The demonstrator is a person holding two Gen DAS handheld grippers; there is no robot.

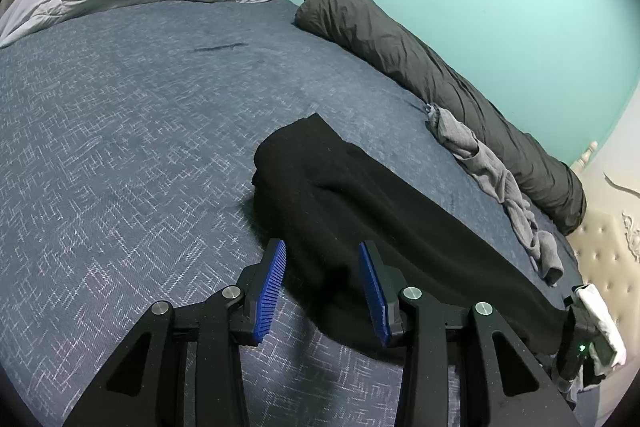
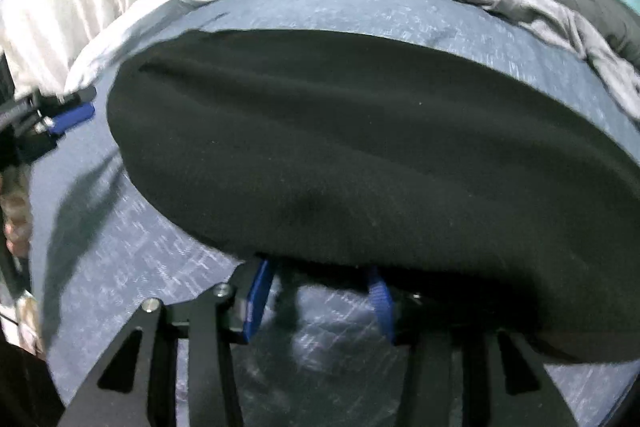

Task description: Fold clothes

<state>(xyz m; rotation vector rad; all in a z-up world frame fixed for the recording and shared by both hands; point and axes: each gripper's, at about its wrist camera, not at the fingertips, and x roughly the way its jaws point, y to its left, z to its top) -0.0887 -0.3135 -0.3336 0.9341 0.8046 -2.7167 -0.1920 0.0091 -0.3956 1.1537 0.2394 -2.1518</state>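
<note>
Lying folded on the bed [image 1: 120, 127], the black garment [image 1: 360, 195] sits between the wide-open, empty jaws of the left gripper [image 1: 323, 259]; right gripper [image 2: 320, 291] jaws also apart, tips under its edge.

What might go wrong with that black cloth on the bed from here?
The left gripper is open at the black garment's edge, so closing may catch only the top layer, or the bedspread with it. The right gripper also looks open, its tips hidden under blurred fabric, so its grasp is uncertain. The grey garment lies close and could get dragged along.
</note>
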